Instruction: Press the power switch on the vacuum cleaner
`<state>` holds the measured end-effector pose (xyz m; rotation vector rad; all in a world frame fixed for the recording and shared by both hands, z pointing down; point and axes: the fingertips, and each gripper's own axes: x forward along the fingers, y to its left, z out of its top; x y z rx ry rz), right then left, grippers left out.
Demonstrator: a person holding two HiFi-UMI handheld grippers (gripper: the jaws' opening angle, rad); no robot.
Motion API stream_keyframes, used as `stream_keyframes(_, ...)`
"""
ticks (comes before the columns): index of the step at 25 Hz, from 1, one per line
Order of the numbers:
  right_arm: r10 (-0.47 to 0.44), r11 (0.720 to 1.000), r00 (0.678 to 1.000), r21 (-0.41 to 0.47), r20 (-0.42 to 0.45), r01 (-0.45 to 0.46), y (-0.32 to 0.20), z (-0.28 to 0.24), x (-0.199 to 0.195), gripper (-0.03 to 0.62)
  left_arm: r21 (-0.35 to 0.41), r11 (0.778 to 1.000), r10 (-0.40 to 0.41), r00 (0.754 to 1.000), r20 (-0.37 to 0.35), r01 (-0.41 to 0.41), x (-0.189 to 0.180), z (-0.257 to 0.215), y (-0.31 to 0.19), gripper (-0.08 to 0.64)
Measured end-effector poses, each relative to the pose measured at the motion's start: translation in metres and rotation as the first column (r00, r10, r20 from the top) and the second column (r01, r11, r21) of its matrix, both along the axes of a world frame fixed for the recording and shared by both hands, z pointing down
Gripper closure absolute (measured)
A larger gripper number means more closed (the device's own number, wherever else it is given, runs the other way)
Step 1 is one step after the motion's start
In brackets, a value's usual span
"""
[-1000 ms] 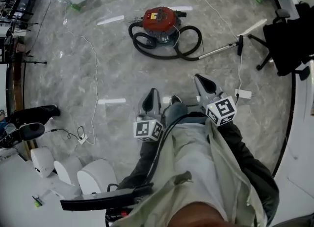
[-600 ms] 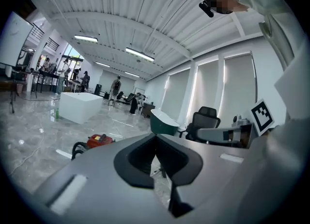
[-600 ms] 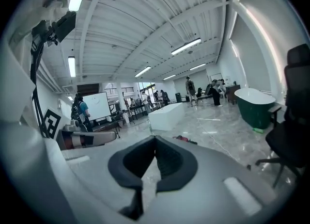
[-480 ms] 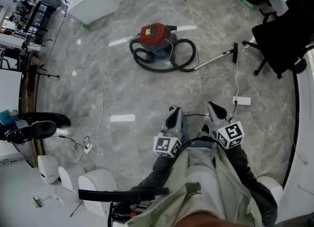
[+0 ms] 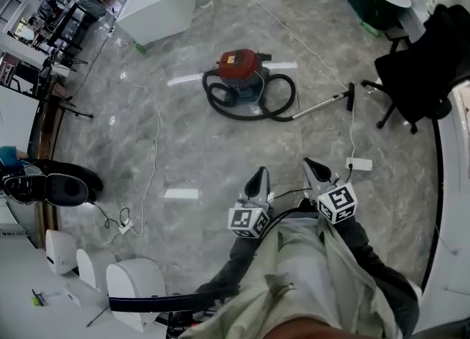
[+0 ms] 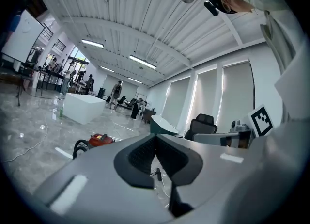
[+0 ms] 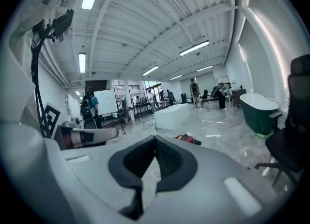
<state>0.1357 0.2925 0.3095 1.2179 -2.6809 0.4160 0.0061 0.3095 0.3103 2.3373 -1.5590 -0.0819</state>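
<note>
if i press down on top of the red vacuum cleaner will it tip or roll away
It probably won't tip: the vacuum cleaner looks squat and low. It might slide or roll a little, since the floor looks glossy. The hose coiled around it looks floppy and may shift.

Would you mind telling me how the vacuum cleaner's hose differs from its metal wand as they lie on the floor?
The hose is black, the wand silvery. The hose lies coiled in loops round the red vacuum cleaner, while the wand runs out straight, away from it. Both lie flat on the grey floor, and the hose seems to join the wand.
</note>
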Motion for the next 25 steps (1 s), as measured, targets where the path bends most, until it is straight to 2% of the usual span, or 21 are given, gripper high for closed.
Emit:
stream_keyframes(3, -0.054, 0.998, 0.998, 0.042, 0.021, 0.053, -0.003, -0.02, -0.039, 0.591, -0.004, 0.999, -0.041, 0.999, 0.03, 0.041, -0.038, -0.002, 0.006, 0.555)
stream_keyframes(5, -0.096, 0.993, 0.995, 0.072, 0.004, 0.096, 0.006, -0.03, -0.071, 0.591, -0.026, 0.997, -0.077, 0.997, 0.023, 0.077, -0.069, -0.002, 0.017, 0.554)
stream_keyframes(7, -0.107, 0.992, 0.994, 0.065, -0.01, 0.108, 0.014, -0.028, -0.096, 0.591, -0.045, 0.994, -0.1, 0.995, 0.002, 0.1, -0.092, -0.002, 0.024, 0.555)
stream_keyframes(11, -0.112, 0.993, 0.994, 0.038, 0.002, 0.112, 0.028, -0.02, -0.129, 0.591, -0.033, 0.996, -0.084, 0.996, 0.006, 0.084, -0.119, -0.002, 0.027, 0.555)
stream_keyframes(15, -0.081, 0.995, 0.997, 0.05, -0.011, 0.082, 0.032, -0.02, -0.138, 0.591, -0.055, 0.998, -0.031, 1.0, -0.003, 0.031, -0.124, 0.01, 0.022, 0.555)
stream_keyframes(20, -0.001, 0.999, 1.0, 0.051, -0.01, 0.001, 0.037, -0.022, -0.131, 0.591, -0.035, 0.998, 0.053, 0.999, -0.001, -0.053, -0.115, 0.006, 0.021, 0.554)
stream_keyframes(25, 0.037, 0.998, 0.999, 0.051, -0.014, -0.036, 0.045, -0.02, -0.125, 0.591, -0.048, 0.995, 0.092, 0.996, 0.0, -0.092, -0.109, 0.011, 0.025, 0.554)
